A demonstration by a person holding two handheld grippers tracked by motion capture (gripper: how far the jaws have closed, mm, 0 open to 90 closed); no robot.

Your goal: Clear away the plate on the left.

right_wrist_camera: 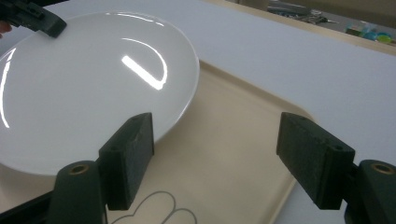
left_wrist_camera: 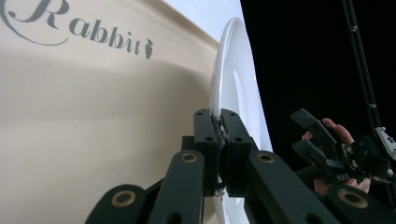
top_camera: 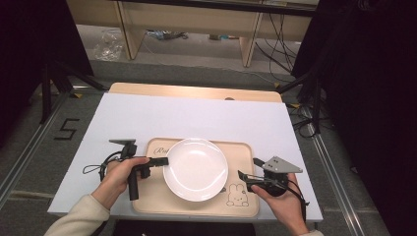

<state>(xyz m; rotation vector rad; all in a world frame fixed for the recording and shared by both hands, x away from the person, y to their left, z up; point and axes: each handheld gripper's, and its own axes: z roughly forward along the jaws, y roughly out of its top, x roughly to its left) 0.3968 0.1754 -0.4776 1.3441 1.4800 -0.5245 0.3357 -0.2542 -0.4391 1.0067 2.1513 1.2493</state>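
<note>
The left gripper (top_camera: pixel 158 161) pinches the white plate (top_camera: pixel 195 168) at its left rim over the tray (top_camera: pixel 244 208); the right gripper (top_camera: pixel 244 177), jaws spread, waits just right of the plate.

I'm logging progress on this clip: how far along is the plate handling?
Done: the white plate is over the beige tray, and the left gripper has its jaws shut on the plate's rim. In hand: that grip; whether the plate rests fully on the tray or is tilted up, I cannot tell. Left: the right gripper is open beside the plate, apart from it, holding nothing.
</note>
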